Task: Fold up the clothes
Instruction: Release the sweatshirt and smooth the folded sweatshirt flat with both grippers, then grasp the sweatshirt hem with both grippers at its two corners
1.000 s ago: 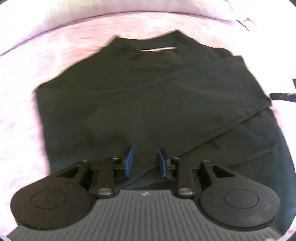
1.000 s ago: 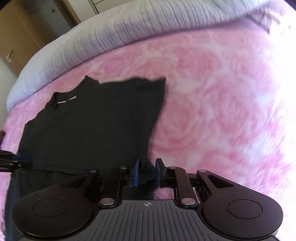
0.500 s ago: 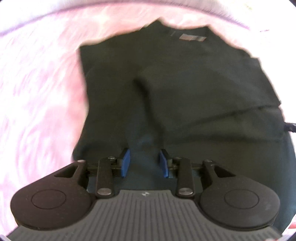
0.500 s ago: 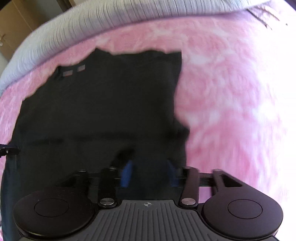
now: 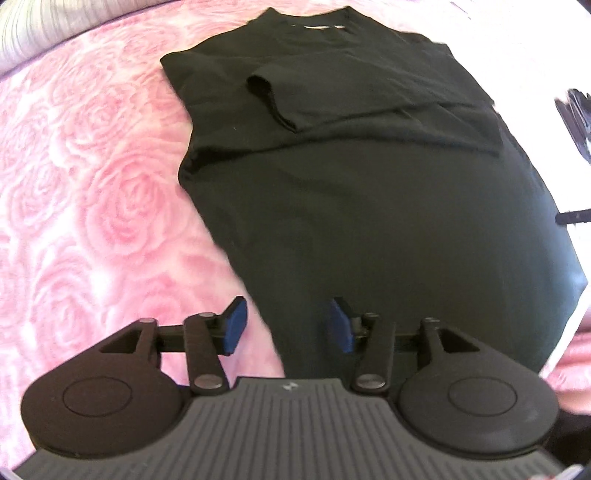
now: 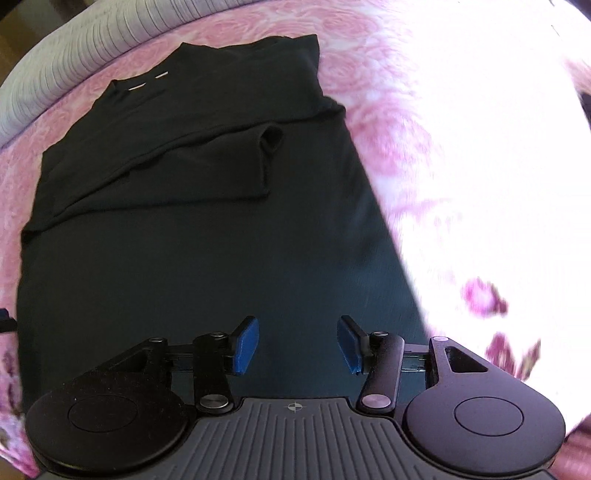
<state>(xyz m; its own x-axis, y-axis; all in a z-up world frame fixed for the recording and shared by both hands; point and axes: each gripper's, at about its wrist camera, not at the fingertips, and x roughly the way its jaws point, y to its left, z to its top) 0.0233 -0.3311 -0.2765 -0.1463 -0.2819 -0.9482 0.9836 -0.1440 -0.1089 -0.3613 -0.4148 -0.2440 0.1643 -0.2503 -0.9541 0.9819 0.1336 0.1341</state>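
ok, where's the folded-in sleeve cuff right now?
The sleeve cuff lies across the black shirt's chest, just below the collar label; in the right wrist view it sits upper centre.

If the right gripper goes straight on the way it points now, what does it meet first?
Most likely the black shirt. The right gripper is open, nothing between its pads, and dark cloth fills the gap ahead. How far below the cloth lies is unclear.

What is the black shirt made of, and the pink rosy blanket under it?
The black shirt looks like soft matte knit cloth, maybe cotton: it drapes and creases without shine. The pink blanket looks like plush fleece, since its rose pattern seems pressed into a fuzzy surface.
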